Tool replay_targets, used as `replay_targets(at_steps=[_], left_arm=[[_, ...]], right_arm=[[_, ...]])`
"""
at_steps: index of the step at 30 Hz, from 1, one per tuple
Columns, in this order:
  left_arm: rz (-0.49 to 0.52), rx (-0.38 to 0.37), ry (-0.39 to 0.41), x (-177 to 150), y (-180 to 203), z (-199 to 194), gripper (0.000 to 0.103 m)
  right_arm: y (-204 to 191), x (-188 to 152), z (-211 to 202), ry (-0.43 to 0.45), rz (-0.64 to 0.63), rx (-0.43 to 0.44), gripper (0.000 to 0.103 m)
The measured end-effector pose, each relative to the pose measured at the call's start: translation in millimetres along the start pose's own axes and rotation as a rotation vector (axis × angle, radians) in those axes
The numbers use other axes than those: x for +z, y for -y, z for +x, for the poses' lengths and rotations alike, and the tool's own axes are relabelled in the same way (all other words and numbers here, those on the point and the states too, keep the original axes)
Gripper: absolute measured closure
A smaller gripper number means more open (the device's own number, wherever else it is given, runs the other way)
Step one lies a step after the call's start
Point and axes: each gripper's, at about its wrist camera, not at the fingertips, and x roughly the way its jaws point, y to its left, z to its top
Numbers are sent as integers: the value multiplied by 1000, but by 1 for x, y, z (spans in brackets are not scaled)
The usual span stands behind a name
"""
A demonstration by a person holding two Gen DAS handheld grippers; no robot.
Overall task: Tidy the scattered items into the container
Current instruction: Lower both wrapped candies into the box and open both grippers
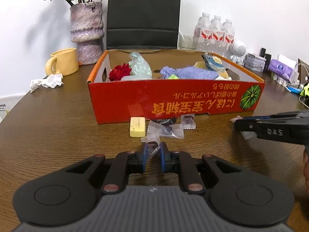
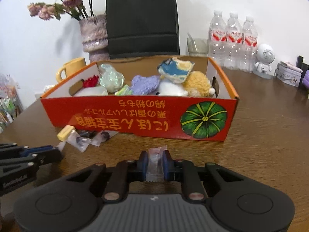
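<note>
I note my left gripper (image 1: 153,148) pinching a clear candy wrapper (image 1: 151,145) on the wooden table (image 1: 58,119). My right gripper (image 2: 156,157) clamps a pink-tinted wrapped candy (image 2: 155,162). Both sit just before the red cardboard box (image 2: 135,116), which holds plush toys.

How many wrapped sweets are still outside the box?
5. A dark-centred sweet in the left gripper's fingers, a pinkish sweet in the right gripper's, three loose sweets by the box's front wall, near the yellow block. Others may be hidden.
</note>
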Motion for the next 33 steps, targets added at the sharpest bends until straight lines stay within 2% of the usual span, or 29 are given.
replay_targets(at_steps=[4,9,13,19,22,25,33], left_arm=[[-5,-2,38,0,0,-11,89],[-14,-27,141,13,1,-41,89],[8,-60,224,47,4,-56,89],[-4,-41,298,99,6,-47,89],[-41,-42,289,116,3,-27,89],[-52,-21,244,123,0,2,89],[-65,30,151,125,-9,57,89]], right_arm=[[1,-3,-22,63,12,28,88],[1,9,-52,150,13,94,88],[-11,41,-61,211,-28,133,88],[-29,93,-39,257,-49,128,87],[-32,107,-18,249,-30,121,87],[-32,114,5,235,-12,114,87],[-21,110,54,144,-24,84,88]])
